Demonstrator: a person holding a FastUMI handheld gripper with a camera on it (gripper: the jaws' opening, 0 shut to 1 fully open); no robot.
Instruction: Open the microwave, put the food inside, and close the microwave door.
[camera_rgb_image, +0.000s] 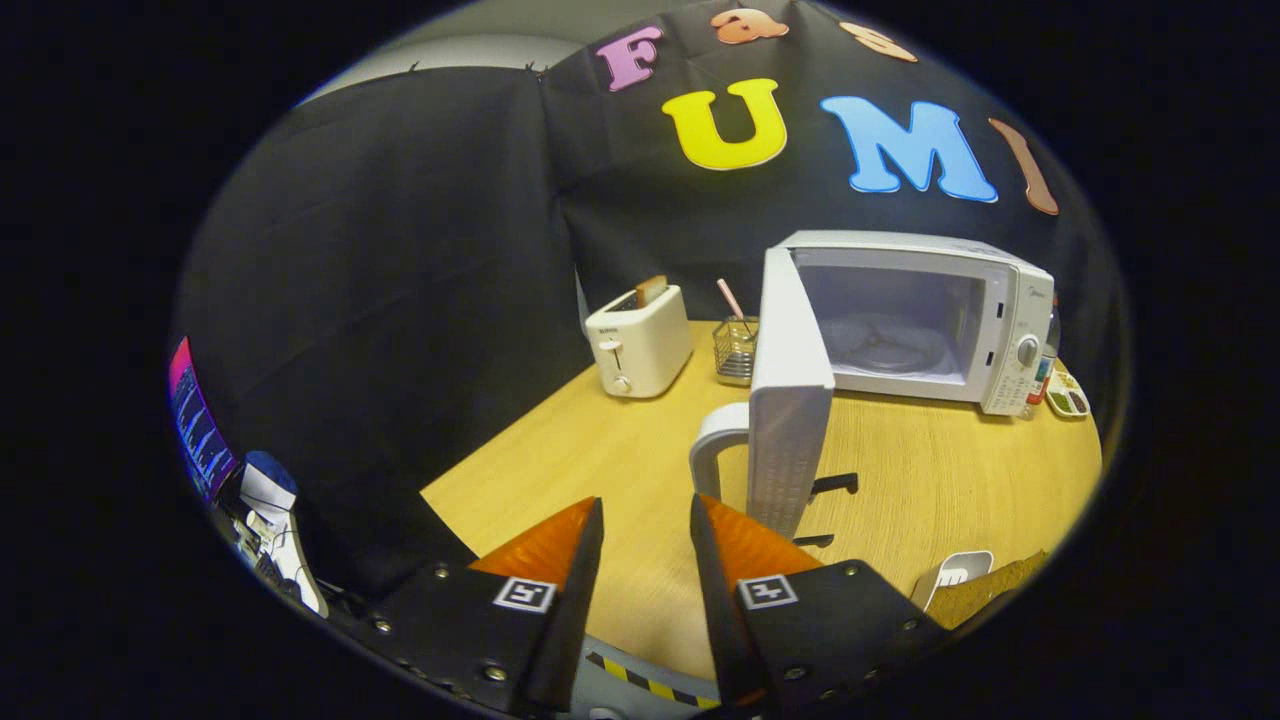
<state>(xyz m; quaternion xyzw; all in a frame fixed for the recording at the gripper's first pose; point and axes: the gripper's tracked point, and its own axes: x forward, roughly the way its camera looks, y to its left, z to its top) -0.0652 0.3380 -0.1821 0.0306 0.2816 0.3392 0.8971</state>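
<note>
Microwave (915, 320) stands at back of tabletop (640, 440), door (790, 400) swung wide open w/ handle (715, 440) toward hand-held gripper (645, 515) — fingers apart, holding nothing, just short of door. Toaster (640, 340) & wire basket (735, 350) sit left of microwave.

Black cloth wall (400, 250) behind a pale wooden table (950, 480), dim surroundings
</note>
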